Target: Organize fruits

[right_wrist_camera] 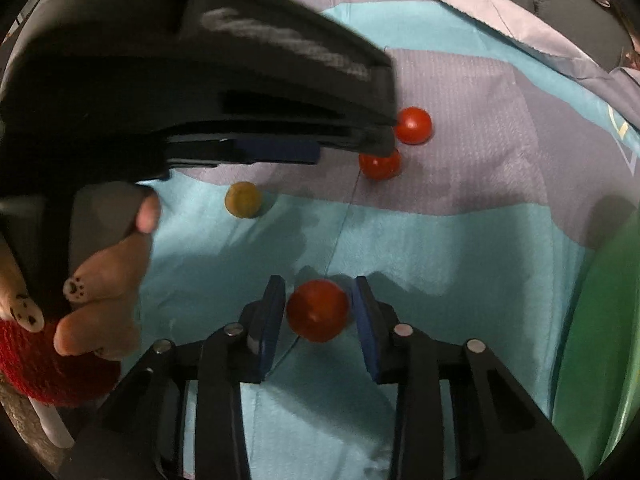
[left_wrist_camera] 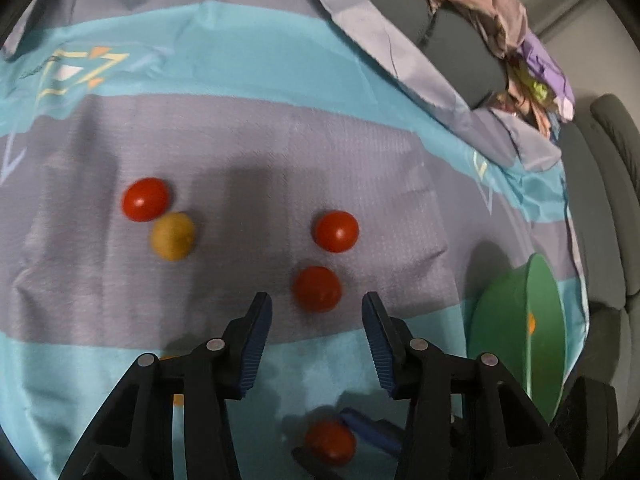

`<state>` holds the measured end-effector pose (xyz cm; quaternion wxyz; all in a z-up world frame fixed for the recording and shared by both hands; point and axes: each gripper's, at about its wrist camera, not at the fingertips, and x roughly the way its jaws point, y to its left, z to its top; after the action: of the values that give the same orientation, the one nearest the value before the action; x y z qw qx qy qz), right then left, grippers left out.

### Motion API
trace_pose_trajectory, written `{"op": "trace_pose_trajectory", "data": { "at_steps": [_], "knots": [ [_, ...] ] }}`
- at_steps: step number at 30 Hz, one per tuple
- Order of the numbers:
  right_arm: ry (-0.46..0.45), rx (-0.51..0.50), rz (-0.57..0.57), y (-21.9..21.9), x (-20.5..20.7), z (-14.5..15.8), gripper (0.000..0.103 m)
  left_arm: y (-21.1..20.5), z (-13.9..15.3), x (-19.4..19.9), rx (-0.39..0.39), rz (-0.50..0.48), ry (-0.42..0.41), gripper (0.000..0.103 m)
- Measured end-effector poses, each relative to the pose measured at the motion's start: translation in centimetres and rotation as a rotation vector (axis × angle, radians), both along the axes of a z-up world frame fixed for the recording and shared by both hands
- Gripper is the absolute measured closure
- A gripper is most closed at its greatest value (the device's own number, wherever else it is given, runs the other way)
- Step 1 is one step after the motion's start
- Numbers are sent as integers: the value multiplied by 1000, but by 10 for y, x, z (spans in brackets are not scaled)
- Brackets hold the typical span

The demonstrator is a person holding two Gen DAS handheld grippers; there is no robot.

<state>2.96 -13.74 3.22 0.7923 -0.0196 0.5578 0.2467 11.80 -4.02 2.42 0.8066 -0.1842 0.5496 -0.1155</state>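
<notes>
Red tomato (right_wrist_camera: 317,311) is sitting between the right gripper (right_wrist_camera: 320,312) pads, jaws nearly shut on it, readying a lift toward the green bowl (right_wrist_camera: 600,340). Left gripper (left_wrist_camera: 317,320) is hovering half-open, empty, framing another tomato (left_wrist_camera: 316,289). Yellow fruit (left_wrist_camera: 173,236) and cloth (left_wrist_camera: 280,152) are lying clear; left hand (right_wrist_camera: 104,280) is crowding nearby.

Striped cloth (left_wrist_camera: 280,60); grey sofa (left_wrist_camera: 600,208); perhaps crumpled clothes (left_wrist_camera: 492,4) on top.
</notes>
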Motion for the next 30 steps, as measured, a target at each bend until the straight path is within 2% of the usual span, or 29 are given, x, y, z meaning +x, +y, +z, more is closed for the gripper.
{"op": "trace_pose_trajectory", "data": {
  "at_steps": [3, 4, 9, 10, 18, 30],
  "knots": [
    [2, -4, 3, 1, 1, -2, 72, -6, -5, 5, 21, -34, 9, 58],
    [-6, -6, 3, 1, 2, -2, 72, -6, -7, 6, 27, -34, 15, 63],
    [-9, -1, 8, 1, 4, 0, 72, -6, -13, 10, 34, -42, 27, 70],
    [-12, -4, 10, 2, 3, 0, 72, -5, -13, 11, 31, -38, 29, 75],
    [-22, -16, 13, 6, 3, 4, 72, 4, -9, 2, 22, -2, 12, 76],
    [-38, 22, -12, -9, 0, 23, 72, 26, 24, -39, 108, 110, -70, 76]
  ]
}}
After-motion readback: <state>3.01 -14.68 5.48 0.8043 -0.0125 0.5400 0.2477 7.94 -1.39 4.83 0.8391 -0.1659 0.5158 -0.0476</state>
